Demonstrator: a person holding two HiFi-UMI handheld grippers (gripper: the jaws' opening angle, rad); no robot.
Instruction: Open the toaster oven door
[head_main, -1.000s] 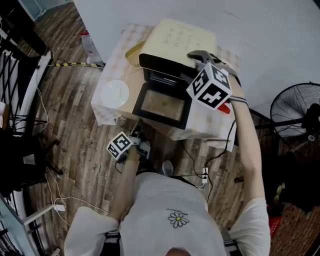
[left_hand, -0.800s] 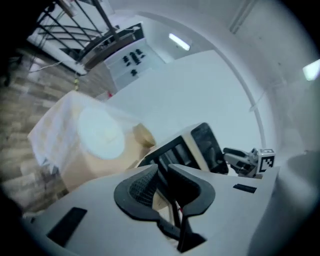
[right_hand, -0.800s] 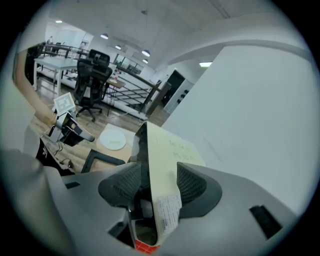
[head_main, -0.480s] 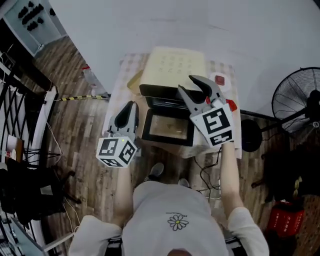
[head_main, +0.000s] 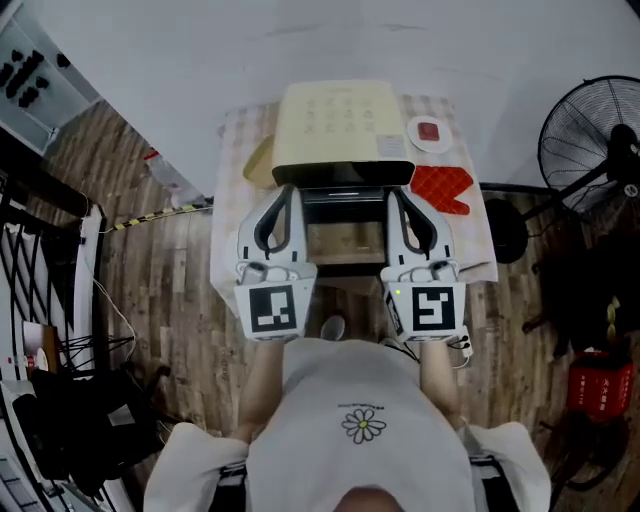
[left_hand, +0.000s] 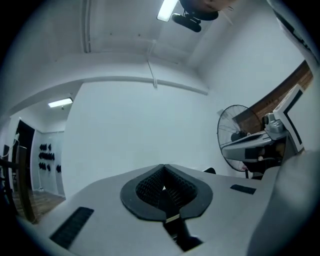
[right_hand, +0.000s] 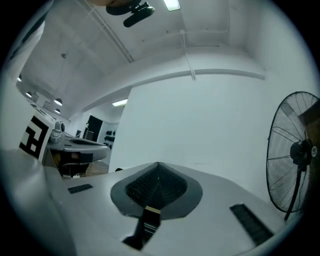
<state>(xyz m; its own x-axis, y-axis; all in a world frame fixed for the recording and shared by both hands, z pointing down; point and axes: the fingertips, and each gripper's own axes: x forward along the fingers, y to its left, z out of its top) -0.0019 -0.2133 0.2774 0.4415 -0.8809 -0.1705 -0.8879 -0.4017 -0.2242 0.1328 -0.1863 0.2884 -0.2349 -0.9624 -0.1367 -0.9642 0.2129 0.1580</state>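
Person: standing nearest the head camera in a white top with a daisy print, holding one gripper in each hand.
Left gripper: hanging raised over the left part of the table and pointing toward the wall. Its jaws are pressing together after just closing, with nothing between them.
Right gripper: hanging level with the left one over the right part of the table. Its jaws have also just been closing and are now meeting on nothing.
Toaster oven door: lying dropped open toward the person. In the head view it is showing between the two grippers and clear of both pairs of jaws. Neither gripper view is taking it in.
Toaster oven: a cream box sitting at the back middle of the table, its dark mouth facing the person just beyond the jaw tips.
Table: wearing a pale checked cloth and standing against the wall.
Oven mitt: red, lying just right of the toaster oven.
Saucer: white, carrying something red, sitting beyond the mitt.
Fan: standing on the floor, well right of the table.
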